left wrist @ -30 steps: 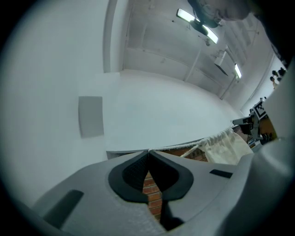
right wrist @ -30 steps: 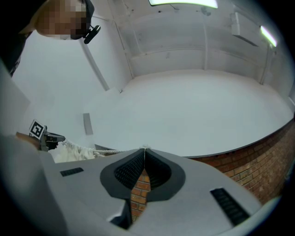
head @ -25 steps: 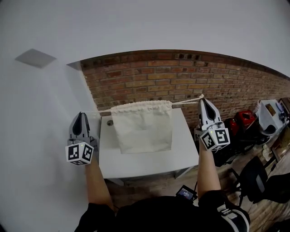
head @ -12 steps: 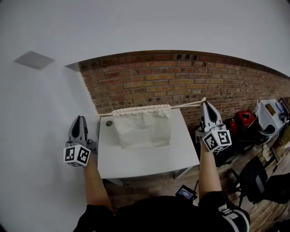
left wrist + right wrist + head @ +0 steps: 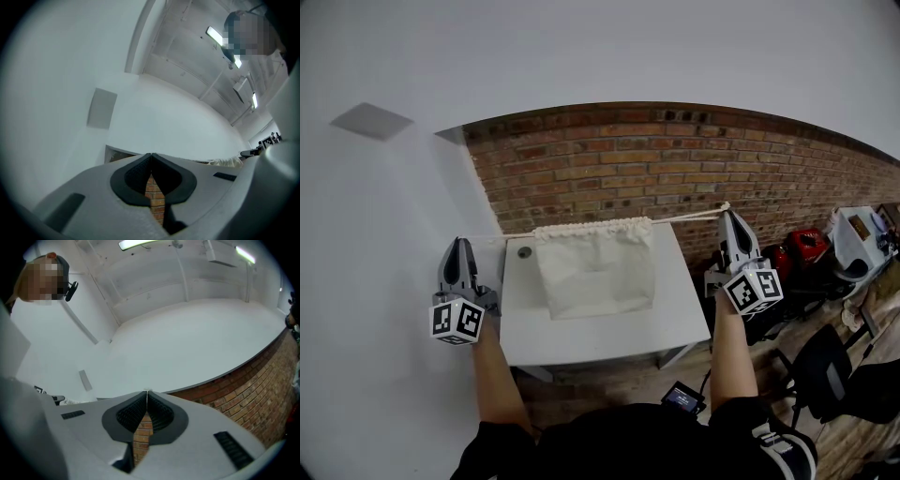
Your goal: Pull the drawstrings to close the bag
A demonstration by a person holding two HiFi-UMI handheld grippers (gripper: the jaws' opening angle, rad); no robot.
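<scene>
Bag, seemingly light, soft cloth, hangs gathered over the table between taut cords, whose thin ends, likely slippery, are pinched in the closed left gripper and right gripper.

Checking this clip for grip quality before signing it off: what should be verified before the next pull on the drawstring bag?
1. Left tool shut on left drawstring: ok.
2. Right tool shut on right drawstring: ok.
3. Both drawstrings taut: ok.
4. Cloth bag top gathered: ok.
5. Bag mouth fully closed: cannot tell.
6. Bag bottom clear of white table: cannot tell.
</scene>
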